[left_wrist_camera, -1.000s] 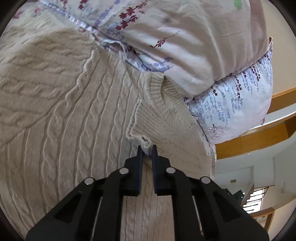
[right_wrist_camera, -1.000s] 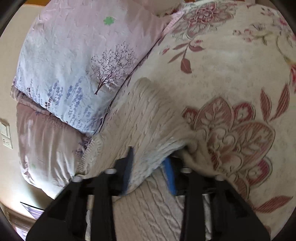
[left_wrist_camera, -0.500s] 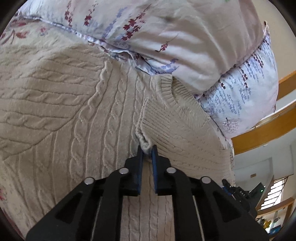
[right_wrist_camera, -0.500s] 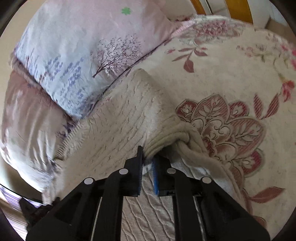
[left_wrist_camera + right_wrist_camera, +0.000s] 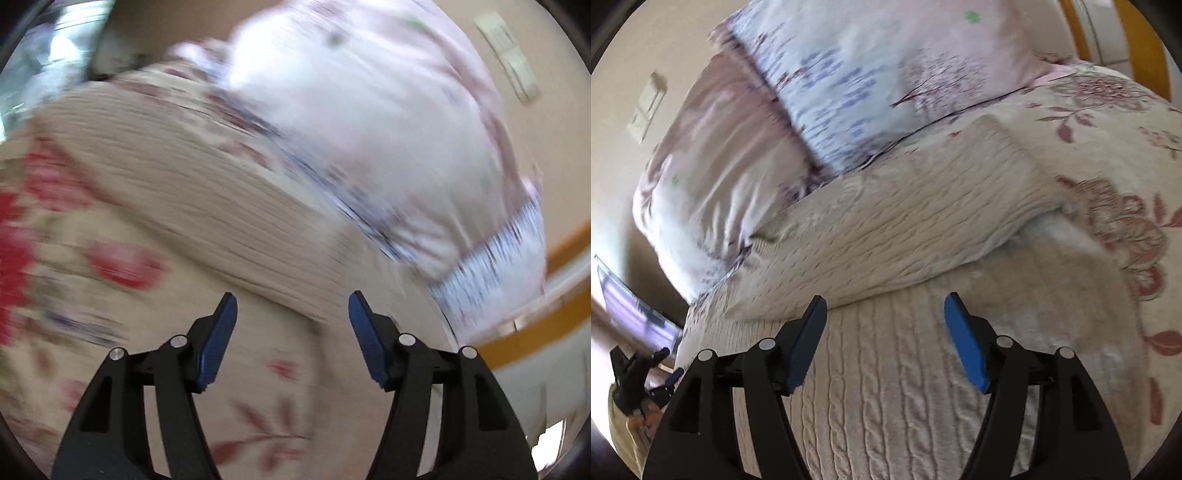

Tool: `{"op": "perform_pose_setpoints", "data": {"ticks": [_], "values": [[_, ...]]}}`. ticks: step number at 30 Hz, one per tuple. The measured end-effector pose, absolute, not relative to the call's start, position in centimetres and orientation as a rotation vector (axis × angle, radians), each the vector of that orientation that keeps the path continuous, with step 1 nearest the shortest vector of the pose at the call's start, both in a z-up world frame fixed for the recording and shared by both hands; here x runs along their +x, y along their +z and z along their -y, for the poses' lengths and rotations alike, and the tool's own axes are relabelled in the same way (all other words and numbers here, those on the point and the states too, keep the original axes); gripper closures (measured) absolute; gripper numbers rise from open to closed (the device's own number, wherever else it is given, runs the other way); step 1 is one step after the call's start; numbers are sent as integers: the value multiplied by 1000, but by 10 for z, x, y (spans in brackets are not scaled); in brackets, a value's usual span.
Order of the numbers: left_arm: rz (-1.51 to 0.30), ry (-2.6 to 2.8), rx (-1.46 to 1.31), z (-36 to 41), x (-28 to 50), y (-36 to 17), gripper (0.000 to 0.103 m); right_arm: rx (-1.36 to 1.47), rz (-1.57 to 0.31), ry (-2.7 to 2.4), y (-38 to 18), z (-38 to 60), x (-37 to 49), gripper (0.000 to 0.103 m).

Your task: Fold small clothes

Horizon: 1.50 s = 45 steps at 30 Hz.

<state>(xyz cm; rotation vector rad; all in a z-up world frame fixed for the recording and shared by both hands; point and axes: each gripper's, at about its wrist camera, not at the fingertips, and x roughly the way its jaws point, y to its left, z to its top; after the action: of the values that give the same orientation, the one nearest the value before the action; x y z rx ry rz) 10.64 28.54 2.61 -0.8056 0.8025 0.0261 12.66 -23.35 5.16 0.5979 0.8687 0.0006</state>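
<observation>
Right wrist view shows the right gripper (image 5: 884, 325) spread wide above the folded cream cable-knit sweater (image 5: 916, 229) on the floral bedspread (image 5: 1115, 125), while the left gripper (image 5: 291, 321) is likewise spread, empty.

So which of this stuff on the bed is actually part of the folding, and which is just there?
Part of the job:
- cream cable-knit sweater, one part folded over
- left tongs, open
- right tongs, open

Just lying about:
- floral bedspread
- pale blue patterned pillow
- pink pillow
- wall switch
</observation>
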Motion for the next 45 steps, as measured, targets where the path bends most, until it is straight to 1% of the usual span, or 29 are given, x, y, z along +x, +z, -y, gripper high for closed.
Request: {"op": "perform_pose_setpoints", "data": {"ticks": [4, 6, 8, 9, 12, 14, 16, 19, 24, 25, 26, 28, 29, 32, 37, 39, 42, 45], "values": [[-788, 158, -878, -322, 101, 19, 42, 577, -874, 23, 53, 229, 128, 33], [-776, 193, -931, -337, 100, 13, 45, 581, -872, 29, 53, 230, 127, 33], [-766, 218, -996, -351, 99, 6, 46, 589, -870, 34, 52, 230, 126, 32], [-752, 215, -1036, -356, 99, 3, 49, 592, -869, 36, 52, 231, 126, 32], [-725, 221, -1084, -366, 100, 0, 52, 596, -869, 37, 51, 231, 125, 32], [-705, 229, -1124, -372, 102, -3, 57, 595, -869, 37, 51, 231, 125, 32], [-684, 237, -1180, -380, 102, -8, 66, 597, -869, 37, 52, 231, 125, 32], [-654, 255, -1251, -392, 102, -15, 75, 599, -868, 37, 52, 231, 126, 32], [-617, 277, -1304, -404, 100, -22, 86, 600, -868, 39, 52, 231, 126, 32], [-614, 279, -1304, -405, 101, -23, 90, 600, -868, 38, 52, 231, 126, 32], [-613, 280, -1302, -406, 101, -23, 91, 600, -867, 37, 52, 230, 126, 32], [-620, 283, -1302, -407, 103, -24, 97, 602, -867, 37, 52, 230, 125, 32], [-621, 283, -1299, -407, 103, -23, 97, 602, -867, 37, 52, 230, 125, 32], [-591, 280, -1250, -400, 103, -9, 98, 606, -865, 38, 52, 230, 125, 32], [-525, 165, -1180, -373, 110, 35, 98, 613, -863, 45, 53, 230, 125, 32], [-511, 101, -1133, -352, 116, 55, 98, 616, -863, 46, 52, 231, 125, 32], [-509, -39, -1042, -300, 130, 85, 98, 618, -862, 44, 52, 230, 125, 32], [-542, -185, -971, -241, 148, 99, 98, 601, -871, 38, 52, 228, 126, 32]]}}
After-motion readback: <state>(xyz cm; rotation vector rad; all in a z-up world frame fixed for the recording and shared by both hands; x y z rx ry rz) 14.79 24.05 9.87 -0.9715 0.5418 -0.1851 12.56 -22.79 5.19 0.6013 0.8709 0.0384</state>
